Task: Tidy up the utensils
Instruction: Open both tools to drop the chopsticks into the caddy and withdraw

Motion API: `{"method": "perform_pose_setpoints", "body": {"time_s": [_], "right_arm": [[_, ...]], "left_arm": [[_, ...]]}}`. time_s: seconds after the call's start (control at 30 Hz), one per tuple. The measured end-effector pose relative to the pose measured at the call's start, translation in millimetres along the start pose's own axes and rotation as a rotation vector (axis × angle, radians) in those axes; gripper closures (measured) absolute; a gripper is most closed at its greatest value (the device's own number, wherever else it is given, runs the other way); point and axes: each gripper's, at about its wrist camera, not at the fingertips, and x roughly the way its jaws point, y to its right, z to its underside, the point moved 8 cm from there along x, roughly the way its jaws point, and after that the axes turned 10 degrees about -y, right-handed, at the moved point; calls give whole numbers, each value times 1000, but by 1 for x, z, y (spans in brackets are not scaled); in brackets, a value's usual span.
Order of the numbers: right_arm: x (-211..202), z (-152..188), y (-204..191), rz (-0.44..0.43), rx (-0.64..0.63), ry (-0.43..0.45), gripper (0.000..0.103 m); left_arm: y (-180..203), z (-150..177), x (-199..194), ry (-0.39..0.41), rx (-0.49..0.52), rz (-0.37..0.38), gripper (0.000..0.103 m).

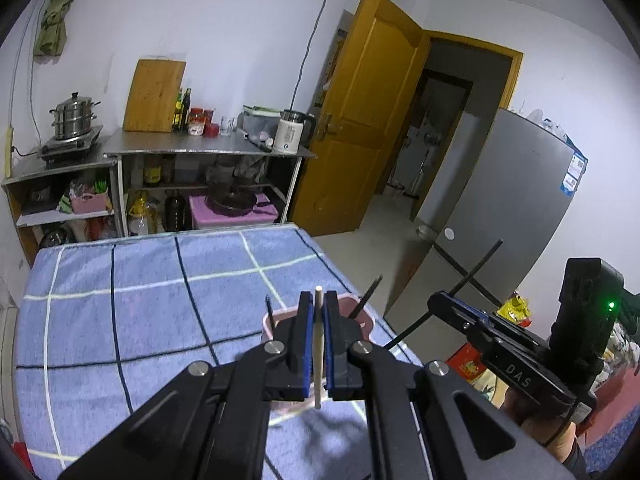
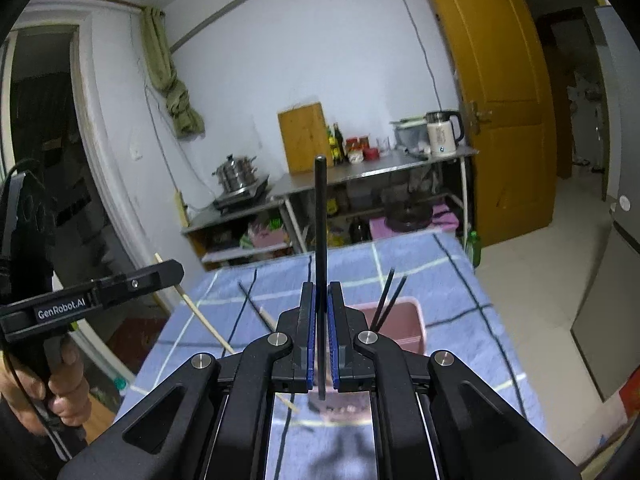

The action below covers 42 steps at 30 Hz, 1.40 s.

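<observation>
Holding a pale wooden chopstick [image 1: 318, 344] between nearly closed pads, left gripper [image 1: 319, 312] hangs over the pink bin [image 1: 362, 322] on the blue checked tablecloth [image 1: 140, 300]. Right gripper [image 2: 321, 304] pinches an upright black chopstick [image 2: 320, 220]. Two black chopsticks [image 2: 387, 300] lean inside the bin. Another lies on the cloth. Metal shelving [image 2: 360, 172], open door [image 2: 500, 100], grey fridge [image 1: 500, 216] behind.

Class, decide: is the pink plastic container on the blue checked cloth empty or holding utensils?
Holding utensils. In the right wrist view, two black chopsticks stand inside the pink plastic container, leaning on its rim.
</observation>
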Motion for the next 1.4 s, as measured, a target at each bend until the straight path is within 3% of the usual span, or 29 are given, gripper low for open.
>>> {"method": "perform_pose_setpoints", "body": {"time_s": [0.2, 0.4, 0.9, 1.13, 1.3, 1.4], "right_arm": [[6, -17, 7, 10, 6, 21, 98], [32, -6, 17, 15, 26, -24, 98], [93, 41, 35, 30, 46, -173, 97], [93, 47, 38, 33, 56, -189, 96], [76, 42, 34, 43, 48, -149, 89], [66, 40, 34, 43, 47, -130, 88]], "left_arm": [[-2, -18, 14, 12, 2, -5, 98], [-15, -16, 40, -15, -16, -19, 98], [-34, 26, 97, -134, -22, -30, 98], [-33, 29, 91, -121, 0, -41, 97], [-30, 23, 71, -68, 8, -30, 80], [-30, 22, 56, -39, 13, -38, 80]]}}
